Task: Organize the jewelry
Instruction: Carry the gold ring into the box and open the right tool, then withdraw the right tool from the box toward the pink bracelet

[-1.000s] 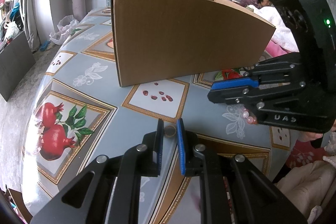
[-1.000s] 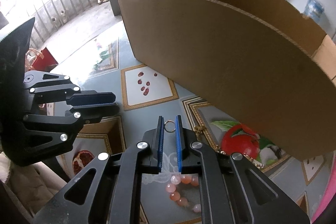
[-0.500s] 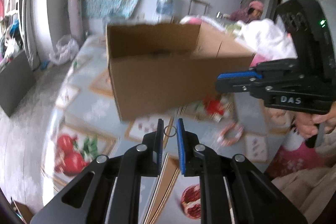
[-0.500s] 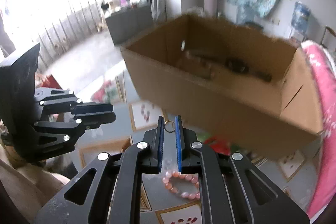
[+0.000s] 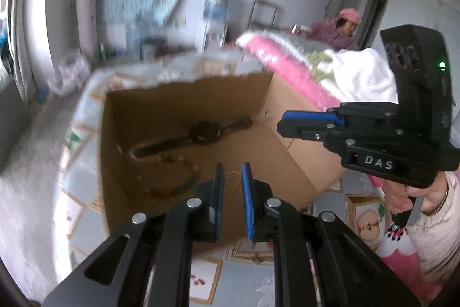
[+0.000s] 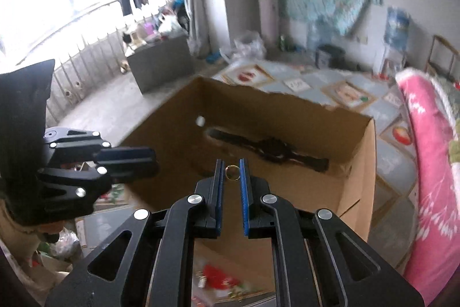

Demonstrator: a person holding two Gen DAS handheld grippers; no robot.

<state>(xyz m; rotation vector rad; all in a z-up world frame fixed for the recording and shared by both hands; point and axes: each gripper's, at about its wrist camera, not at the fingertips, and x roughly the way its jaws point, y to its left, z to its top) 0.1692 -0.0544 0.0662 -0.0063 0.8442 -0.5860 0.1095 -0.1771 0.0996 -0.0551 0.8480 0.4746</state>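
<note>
In the left wrist view my left claw pinches a small ring above the open cardboard box. In the right wrist view my right claw grips another ring, box at 12 o'clock.

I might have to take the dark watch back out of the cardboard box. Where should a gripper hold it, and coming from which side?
Probably the strap beside the round case, coming straight down through the open top. The watch lies flat and stretched out on the floor of the cardboard box, whose walls block a sideways approach; the strap is narrow enough to close across.
</note>
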